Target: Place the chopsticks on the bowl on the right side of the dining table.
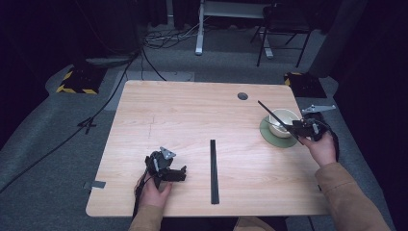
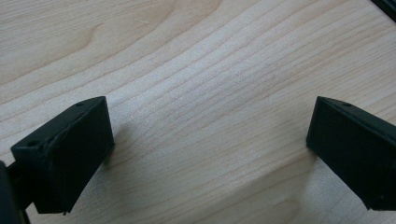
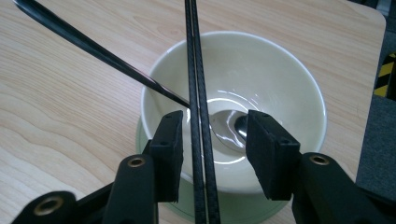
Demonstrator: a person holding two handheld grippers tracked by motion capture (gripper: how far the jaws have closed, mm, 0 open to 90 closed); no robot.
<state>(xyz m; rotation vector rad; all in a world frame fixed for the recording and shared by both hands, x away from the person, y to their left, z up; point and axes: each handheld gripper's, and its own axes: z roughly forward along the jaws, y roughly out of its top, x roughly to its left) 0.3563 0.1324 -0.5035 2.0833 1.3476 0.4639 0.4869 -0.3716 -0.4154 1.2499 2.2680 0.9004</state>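
Chopsticks [image 3: 198, 116], a black pair lying side by side across the rim of the cream bowl [image 3: 280, 79], run between the spread jaws of the right gripper [image 3: 212, 140], whose pads do not press on them. Bowl and green saucer [image 1: 269, 134] stand near the table's [image 1: 192, 120] right edge, and a dark spoon [image 3: 93, 49] leans in the bowl with its handle over the rim. Near the front edge, the left gripper [image 2: 210, 149] rests with jaws wide apart over bare wood, a second black pair [image 1: 213, 171] lying just beside it.
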